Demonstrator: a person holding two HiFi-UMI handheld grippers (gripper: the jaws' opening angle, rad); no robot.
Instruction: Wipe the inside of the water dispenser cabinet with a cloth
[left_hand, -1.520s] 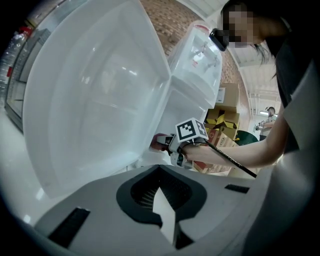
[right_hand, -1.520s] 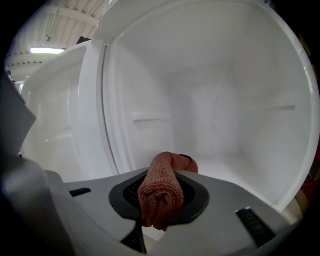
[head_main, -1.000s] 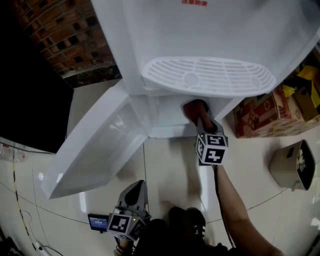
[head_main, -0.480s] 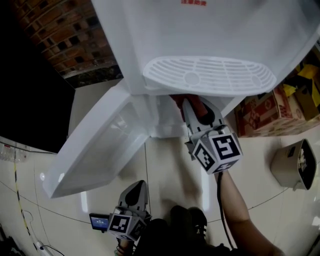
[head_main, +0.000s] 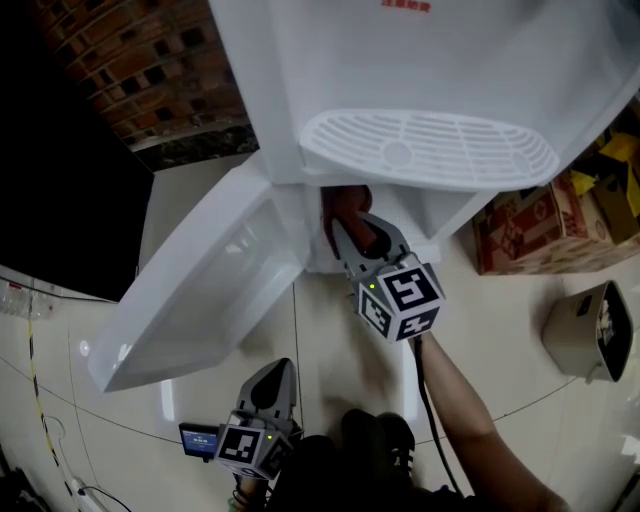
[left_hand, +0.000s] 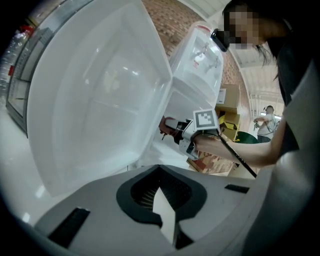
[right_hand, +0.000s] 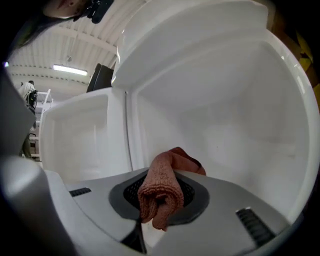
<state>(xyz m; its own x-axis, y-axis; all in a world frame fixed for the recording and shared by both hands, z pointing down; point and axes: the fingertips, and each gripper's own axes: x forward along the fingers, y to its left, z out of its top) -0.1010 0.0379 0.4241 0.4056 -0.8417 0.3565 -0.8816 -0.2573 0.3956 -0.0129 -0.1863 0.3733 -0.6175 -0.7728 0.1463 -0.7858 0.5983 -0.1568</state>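
Right tongs (head_main: 346, 228) pinching rolled cloth (right_hand: 160, 190), cabinet interior (right_hand: 225, 125) straight ahead of tips; left tongs (left_hand: 161, 200) pressed together, empty, well behind.

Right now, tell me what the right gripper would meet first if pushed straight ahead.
Probably the cabinet inner wall, touched first by the cloth held in the right gripper. Nothing else shows between them, though depth is unclear.
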